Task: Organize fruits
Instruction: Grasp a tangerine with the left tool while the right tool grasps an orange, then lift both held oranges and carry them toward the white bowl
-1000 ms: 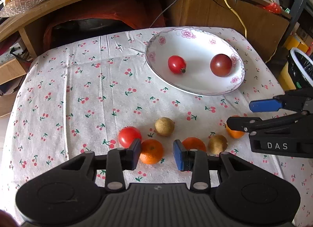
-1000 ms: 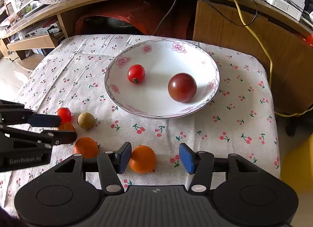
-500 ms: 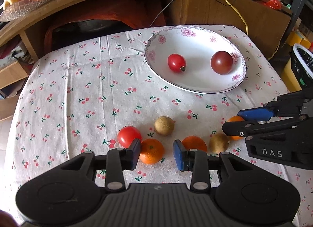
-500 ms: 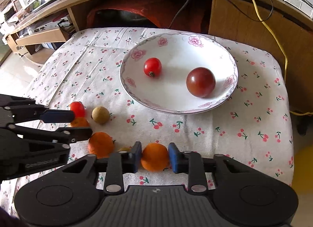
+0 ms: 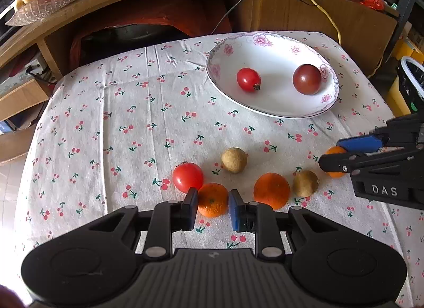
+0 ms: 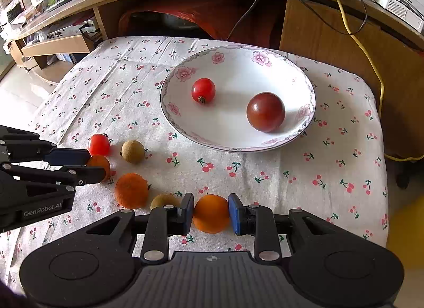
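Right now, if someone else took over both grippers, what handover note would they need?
Left gripper: shut on the left mandarin, which sits on the cloth.
Right gripper: shut on the right mandarin, also down at cloth level.
Done: a red tomato and a dark tomato lie in the plate.
Left: both gripped mandarins, then the middle mandarin, the loose tomato, the far longan and the near longan, all on the cloth in front of the plate.
Likely next: lift both mandarins and carry them to the plate.
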A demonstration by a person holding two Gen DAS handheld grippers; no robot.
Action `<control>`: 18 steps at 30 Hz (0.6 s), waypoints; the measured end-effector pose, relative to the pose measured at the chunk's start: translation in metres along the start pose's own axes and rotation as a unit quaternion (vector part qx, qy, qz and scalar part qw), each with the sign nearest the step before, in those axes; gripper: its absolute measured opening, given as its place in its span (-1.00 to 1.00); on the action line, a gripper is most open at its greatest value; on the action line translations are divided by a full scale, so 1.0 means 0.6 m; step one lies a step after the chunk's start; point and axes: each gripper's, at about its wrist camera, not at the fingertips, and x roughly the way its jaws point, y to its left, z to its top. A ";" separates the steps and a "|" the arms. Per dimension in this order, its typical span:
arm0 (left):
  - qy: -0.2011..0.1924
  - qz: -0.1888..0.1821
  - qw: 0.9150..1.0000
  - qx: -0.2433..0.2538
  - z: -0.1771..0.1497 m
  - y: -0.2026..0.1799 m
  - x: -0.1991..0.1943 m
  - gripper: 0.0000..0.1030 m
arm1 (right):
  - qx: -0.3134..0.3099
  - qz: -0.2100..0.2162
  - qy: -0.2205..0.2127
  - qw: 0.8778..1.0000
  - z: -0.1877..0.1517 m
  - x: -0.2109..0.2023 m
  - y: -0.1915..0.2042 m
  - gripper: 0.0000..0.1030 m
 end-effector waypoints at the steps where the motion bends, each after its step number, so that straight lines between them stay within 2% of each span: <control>1: 0.000 -0.002 1.000 -0.007 0.001 0.002 0.001 -0.34 | 0.000 -0.001 0.000 1.000 0.000 0.001 0.001 -0.56; 10: 0.000 0.021 1.000 0.013 0.007 -0.018 0.015 -0.24 | 0.004 0.000 0.002 1.000 0.001 0.004 0.000 -0.55; 15: 0.001 0.037 0.999 0.027 0.000 -0.022 0.013 -0.28 | -0.001 -0.004 -0.001 1.000 0.002 0.001 0.001 -0.55; 18: 0.002 0.037 0.999 0.018 -0.001 -0.015 0.009 -0.29 | 0.002 -0.005 -0.007 1.000 0.001 -0.005 -0.003 -0.55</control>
